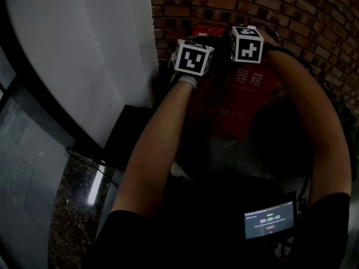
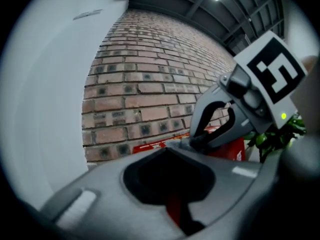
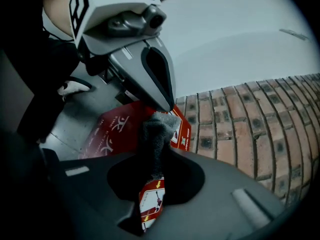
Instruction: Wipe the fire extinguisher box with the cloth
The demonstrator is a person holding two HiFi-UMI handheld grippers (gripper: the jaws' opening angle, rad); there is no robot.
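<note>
Our left gripper (image 3: 163,106) and right gripper (image 2: 195,140) both pinch the bunched grey fleecy cloth (image 3: 156,131) at the top edge of the red fire extinguisher box (image 1: 241,102), which stands against the brick wall (image 1: 314,15). We should press cloth, not jaw tips, onto the panel
</note>
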